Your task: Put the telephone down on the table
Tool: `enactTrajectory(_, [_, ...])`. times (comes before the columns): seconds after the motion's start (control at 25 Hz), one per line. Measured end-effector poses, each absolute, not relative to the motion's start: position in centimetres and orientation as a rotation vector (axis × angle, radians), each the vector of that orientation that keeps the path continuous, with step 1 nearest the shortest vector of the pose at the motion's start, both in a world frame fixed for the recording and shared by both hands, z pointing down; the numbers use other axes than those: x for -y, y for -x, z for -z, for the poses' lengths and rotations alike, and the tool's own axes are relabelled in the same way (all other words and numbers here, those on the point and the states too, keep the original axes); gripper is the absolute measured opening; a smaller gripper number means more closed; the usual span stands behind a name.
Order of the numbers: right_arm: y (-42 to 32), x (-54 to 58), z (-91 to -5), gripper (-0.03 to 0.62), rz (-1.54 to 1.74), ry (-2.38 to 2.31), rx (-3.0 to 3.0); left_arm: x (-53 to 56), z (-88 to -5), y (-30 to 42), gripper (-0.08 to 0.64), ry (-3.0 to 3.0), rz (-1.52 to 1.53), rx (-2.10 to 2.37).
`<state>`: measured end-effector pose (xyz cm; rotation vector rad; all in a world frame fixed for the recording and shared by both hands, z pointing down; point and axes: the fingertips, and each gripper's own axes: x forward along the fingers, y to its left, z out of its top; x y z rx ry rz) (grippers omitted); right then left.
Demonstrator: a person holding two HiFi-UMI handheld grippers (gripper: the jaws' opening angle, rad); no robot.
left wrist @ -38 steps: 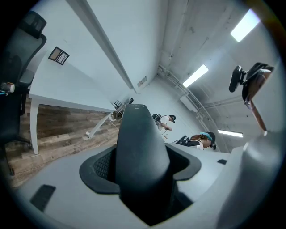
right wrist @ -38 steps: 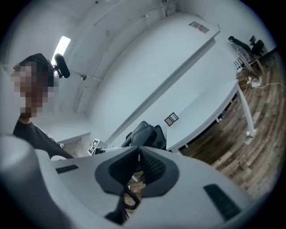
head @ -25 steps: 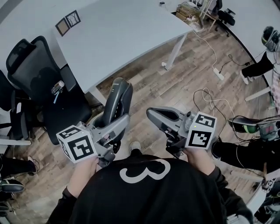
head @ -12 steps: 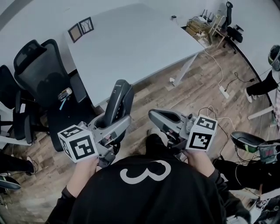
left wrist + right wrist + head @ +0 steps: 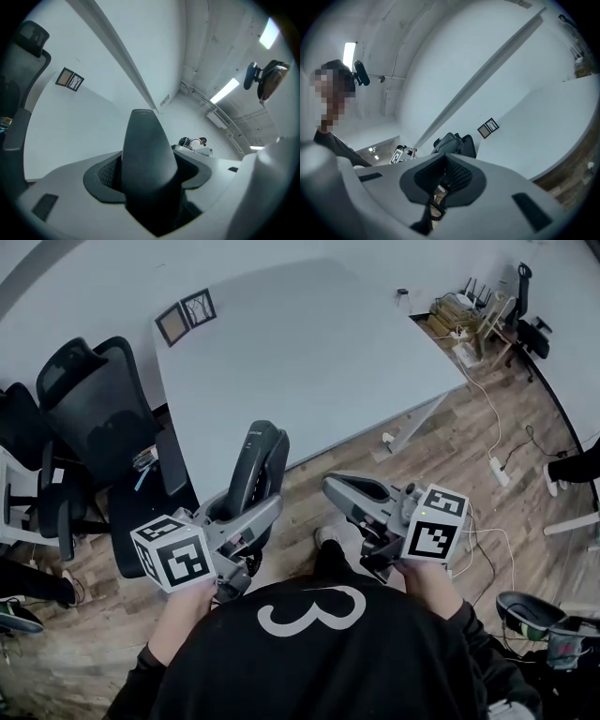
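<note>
Handset: dark grey plastic telephone handset (image 5: 256,465) stands upright in the air, pinched by the left gripper (image 5: 242,514).
Other hand: right gripper (image 5: 349,491) has its jaws pressed together and holds nothing.
Change: the white table top (image 5: 309,352) has drawn nearer.
Meaning: the approach looks nearly done, but the set-down is not yet begun.

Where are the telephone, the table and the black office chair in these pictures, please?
telephone (image 5: 255,463), head view, middle of handset
table (image 5: 319,352), head view, bare top
black office chair (image 5: 98,413), head view, backrest
</note>
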<state>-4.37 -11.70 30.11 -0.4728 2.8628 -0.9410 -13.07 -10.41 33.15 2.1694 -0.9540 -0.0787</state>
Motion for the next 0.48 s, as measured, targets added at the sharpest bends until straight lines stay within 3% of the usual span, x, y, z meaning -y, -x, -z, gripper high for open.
enactTrajectory(0.48, [1.8,25.6,-31.6,0.011,1.036,0.397,-2.879,23.2,-35.1,10.6,0.308,-2.069,0.067,1.044])
